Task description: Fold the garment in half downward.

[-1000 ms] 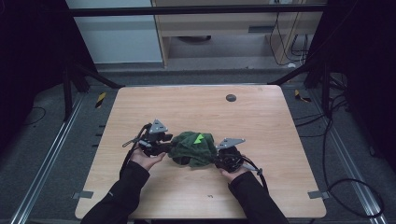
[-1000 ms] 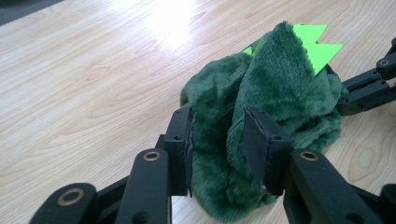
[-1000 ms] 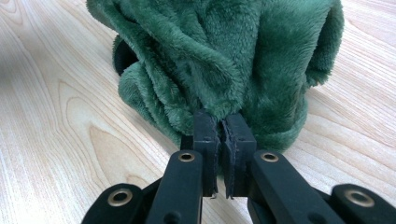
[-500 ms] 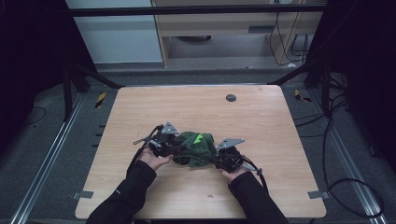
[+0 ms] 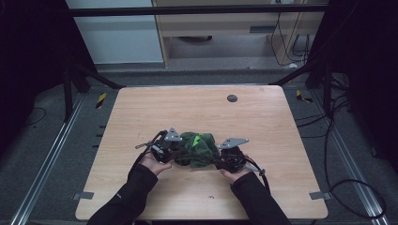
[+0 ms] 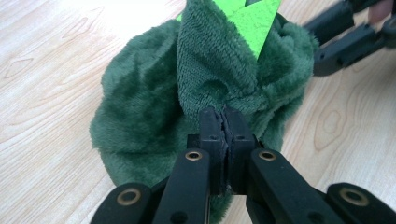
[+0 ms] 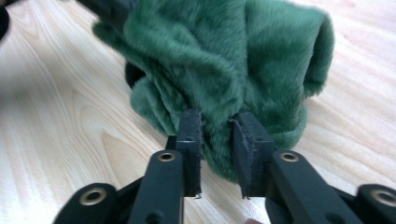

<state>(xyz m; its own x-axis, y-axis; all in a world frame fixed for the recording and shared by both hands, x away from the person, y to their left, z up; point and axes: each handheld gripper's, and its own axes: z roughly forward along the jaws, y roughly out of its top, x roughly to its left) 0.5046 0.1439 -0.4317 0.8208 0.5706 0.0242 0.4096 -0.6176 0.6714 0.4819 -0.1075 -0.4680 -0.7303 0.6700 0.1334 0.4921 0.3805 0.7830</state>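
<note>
Plush cloth (image 5: pixel 196 149): dark green, fuzzy, bunched, bright green patch; lay on counter (image 5: pixel 197 112) between both grippers. Left hand-held gripper (image 6: pixel 223 122) clamped its fold; right hand-held gripper (image 7: pixel 218 135) pinched its edge.

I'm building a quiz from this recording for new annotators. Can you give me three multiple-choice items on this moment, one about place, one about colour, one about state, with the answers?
1. Where on the table does the plush cloth lie?
A. far left corner
B. near the front edge, about the middle
C. beside the dark round spot

2. What colour is the plush cloth?
A. dark green with a bright green patch
B. red
C. white

3. How does the left gripper stand?
A. wide open above the cloth
B. lying on the table apart from the cloth
C. jaws shut on a fold of the cloth

Answers:
1 B, the high view shows it between the two hands toward the person's side.
2 A, seen in the left gripper view.
3 C, its jaws meet, pinching plush.
</note>
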